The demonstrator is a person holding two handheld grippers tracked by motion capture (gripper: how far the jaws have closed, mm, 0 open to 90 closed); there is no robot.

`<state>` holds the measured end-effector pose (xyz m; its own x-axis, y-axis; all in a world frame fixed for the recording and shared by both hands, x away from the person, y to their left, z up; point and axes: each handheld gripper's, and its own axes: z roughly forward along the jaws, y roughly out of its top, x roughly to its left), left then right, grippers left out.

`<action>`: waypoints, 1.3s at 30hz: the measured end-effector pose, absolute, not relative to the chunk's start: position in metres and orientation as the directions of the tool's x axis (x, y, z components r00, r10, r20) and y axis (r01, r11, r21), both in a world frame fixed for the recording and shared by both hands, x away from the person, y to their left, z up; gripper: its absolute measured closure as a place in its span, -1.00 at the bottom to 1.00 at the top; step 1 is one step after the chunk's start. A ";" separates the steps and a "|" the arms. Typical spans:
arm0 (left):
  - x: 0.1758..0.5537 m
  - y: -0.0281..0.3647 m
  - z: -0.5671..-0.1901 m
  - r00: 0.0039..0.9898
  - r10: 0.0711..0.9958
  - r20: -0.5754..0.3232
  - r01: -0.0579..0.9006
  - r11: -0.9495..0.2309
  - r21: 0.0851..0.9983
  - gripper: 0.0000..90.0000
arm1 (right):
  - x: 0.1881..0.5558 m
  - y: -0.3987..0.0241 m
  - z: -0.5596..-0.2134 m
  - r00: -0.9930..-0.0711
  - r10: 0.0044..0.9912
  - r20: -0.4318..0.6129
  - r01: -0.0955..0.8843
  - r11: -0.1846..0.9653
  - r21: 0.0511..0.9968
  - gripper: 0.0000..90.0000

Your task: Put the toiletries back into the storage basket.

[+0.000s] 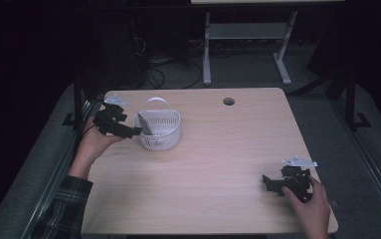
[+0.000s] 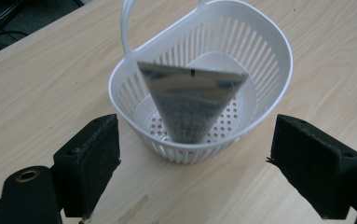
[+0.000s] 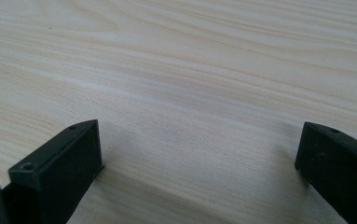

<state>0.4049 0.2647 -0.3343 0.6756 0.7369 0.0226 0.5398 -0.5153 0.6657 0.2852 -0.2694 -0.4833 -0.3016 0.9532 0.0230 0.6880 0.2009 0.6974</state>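
Note:
A white slotted basket [image 1: 162,133] with a loop handle stands on the table's left half. Inside it a grey wedge-shaped packet [image 2: 190,100] leans point down against the basket's [image 2: 264,56] wall. My left gripper [image 1: 134,131] hovers just left of the basket, open, its jaws wide apart with nothing between them [image 2: 197,168]. My right gripper [image 1: 270,183] is held low over the table near the front right corner. It is open too [image 3: 199,163], with bare wood between its jaws.
The light wooden table [image 1: 218,164] has a round cable hole [image 1: 229,101] near its back edge. Behind the table stand a white desk frame [image 1: 247,45] and tangled cables [image 1: 168,64] on a dark floor.

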 end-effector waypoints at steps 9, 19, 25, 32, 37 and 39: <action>0.378 0.275 -0.346 0.668 0.744 0.023 0.536 -0.502 0.678 -0.67 | 0.285 -0.270 -0.483 -0.302 0.953 0.021 0.688 0.203 0.697 -1.00; 0.350 0.285 -0.370 0.659 0.752 0.017 0.540 -0.488 0.686 -0.67 | 0.285 -0.269 -0.483 -0.302 0.953 0.023 0.688 0.201 0.698 -1.00; 0.335 0.288 -0.389 0.657 0.754 0.010 0.545 -0.483 0.685 -0.67 | 0.285 -0.269 -0.483 -0.301 0.953 0.023 0.688 0.201 0.697 -1.00; 0.319 0.287 -0.413 0.654 0.757 0.000 0.559 -0.482 0.675 -0.67 | 0.285 -0.269 -0.483 -0.302 0.953 0.023 0.688 0.201 0.697 -1.00; 0.309 0.286 -0.430 0.656 0.755 0.004 0.556 -0.486 0.674 -0.67 | 0.285 -0.269 -0.483 -0.302 0.953 0.023 0.688 0.201 0.697 -1.00; 0.305 0.286 -0.437 0.655 0.756 -0.002 0.559 -0.483 0.674 -0.67 | 0.285 -0.269 -0.483 -0.302 0.953 0.023 0.688 0.201 0.697 -1.00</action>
<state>0.3051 0.2862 -0.4373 0.6548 0.7558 -0.0020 0.5592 -0.4827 0.6741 0.2852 -0.2694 -0.4833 -0.3017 0.9531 0.0229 0.6879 0.2009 0.6975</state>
